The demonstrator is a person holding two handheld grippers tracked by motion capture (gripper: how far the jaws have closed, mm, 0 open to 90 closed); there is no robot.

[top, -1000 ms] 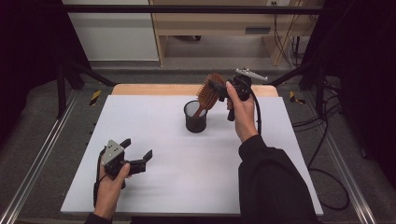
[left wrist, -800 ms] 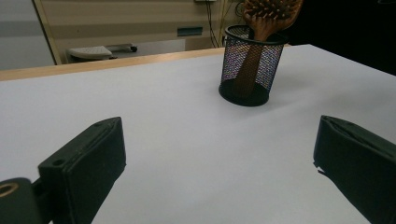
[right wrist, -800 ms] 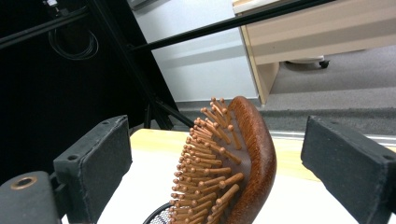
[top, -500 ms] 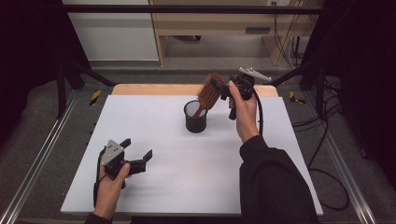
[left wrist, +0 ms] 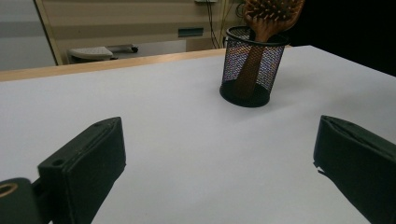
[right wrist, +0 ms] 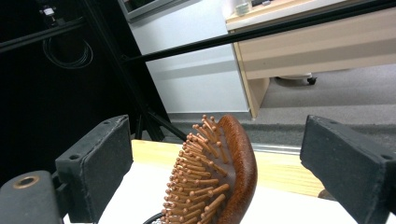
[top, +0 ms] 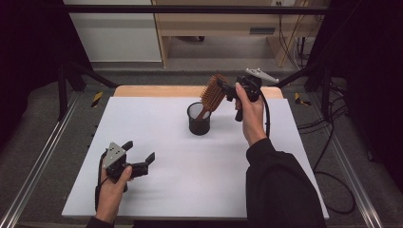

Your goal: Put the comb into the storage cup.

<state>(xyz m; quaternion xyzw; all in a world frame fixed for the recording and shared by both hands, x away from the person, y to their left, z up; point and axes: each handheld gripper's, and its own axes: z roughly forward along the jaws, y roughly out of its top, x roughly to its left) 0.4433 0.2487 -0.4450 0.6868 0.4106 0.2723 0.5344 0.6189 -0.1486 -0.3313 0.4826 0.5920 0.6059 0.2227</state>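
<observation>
High view: a wooden hairbrush [top: 212, 93] stands handle-down in a black mesh cup [top: 199, 119] toward the far middle of the white bench [top: 190, 185], its bristled head leaning out over the cup's rim toward the right. The right hand-held gripper [top: 230, 90] is raised just beside that head, held by the person's right hand [top: 250, 114] in a dark sleeve; a grey three-cornered plate sits on top of it.

Right gripper view: the two black jaws stand wide apart with the brush head [right wrist: 219, 175] between them, touching neither, so this hand-held gripper is released (bristles face the left jaw, the smooth brown back the right one).

Near the front left corner of the bench, well apart from the cup, the left hand-held gripper [top: 141, 159] rests low in the person's left hand [top: 112, 187]. Left gripper view shows its jaws spread with bare white surface between them, grasping nothing, and the mesh cup [left wrist: 252, 65] with the brush handle inside it farther off.
</observation>
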